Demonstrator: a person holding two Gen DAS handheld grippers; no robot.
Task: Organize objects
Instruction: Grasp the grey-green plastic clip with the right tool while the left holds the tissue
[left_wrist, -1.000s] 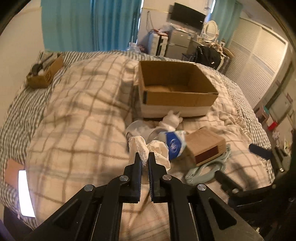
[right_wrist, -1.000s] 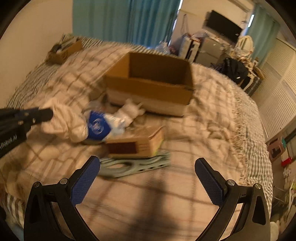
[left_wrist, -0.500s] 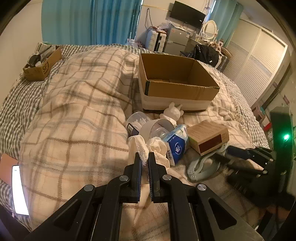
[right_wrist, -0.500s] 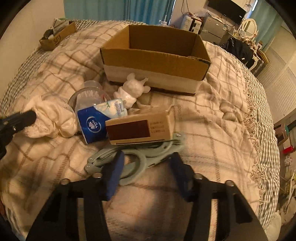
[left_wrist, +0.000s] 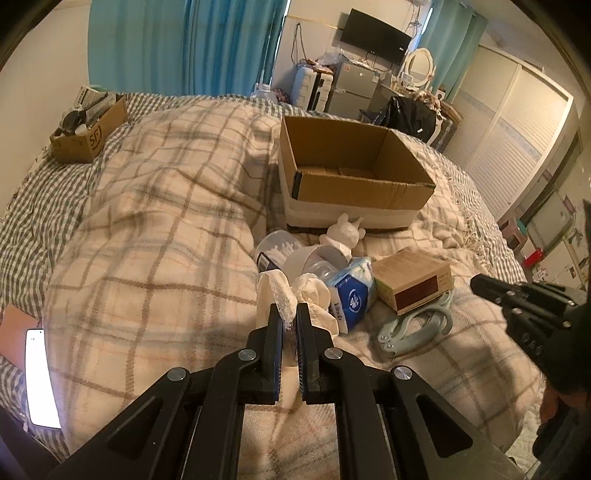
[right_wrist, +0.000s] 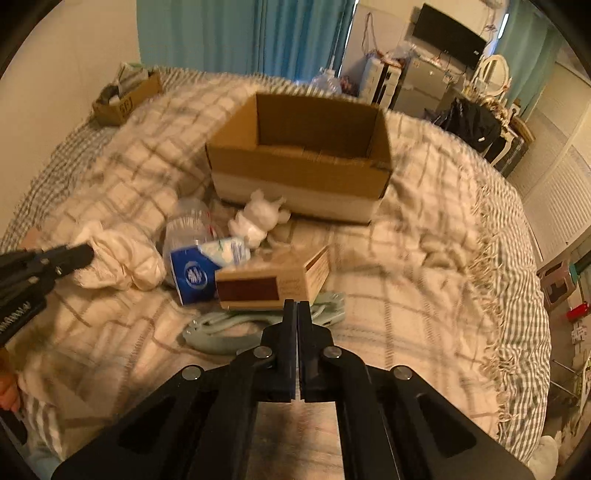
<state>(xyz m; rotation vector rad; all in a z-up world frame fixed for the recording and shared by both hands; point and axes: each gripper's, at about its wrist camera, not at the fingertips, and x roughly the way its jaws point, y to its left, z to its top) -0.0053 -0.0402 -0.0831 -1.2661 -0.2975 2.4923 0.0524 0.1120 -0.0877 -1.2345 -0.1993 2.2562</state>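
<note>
An open cardboard box (left_wrist: 354, 181) stands on the plaid blanket; it also shows in the right wrist view (right_wrist: 303, 162). In front of it lie a white figurine (left_wrist: 343, 232), a clear plastic bottle (right_wrist: 188, 225), a blue tissue pack (left_wrist: 351, 295), a small brown carton (left_wrist: 413, 280) and a pale green hanger (left_wrist: 413, 328). My left gripper (left_wrist: 290, 314) is shut on a white cloth (left_wrist: 291, 291). My right gripper (right_wrist: 296, 306) is shut and empty, just in front of the carton (right_wrist: 266, 284) and above the hanger (right_wrist: 236, 325).
A small cardboard box of items (left_wrist: 85, 129) sits at the bed's far left. A lit phone (left_wrist: 40, 376) lies at the left edge. Drawers, a suitcase, a mirror and a wardrobe stand beyond the bed.
My right gripper has gone from wide open to fully shut and pulled back a little from the carton and hanger. My left gripper stays shut on the white cloth.
</note>
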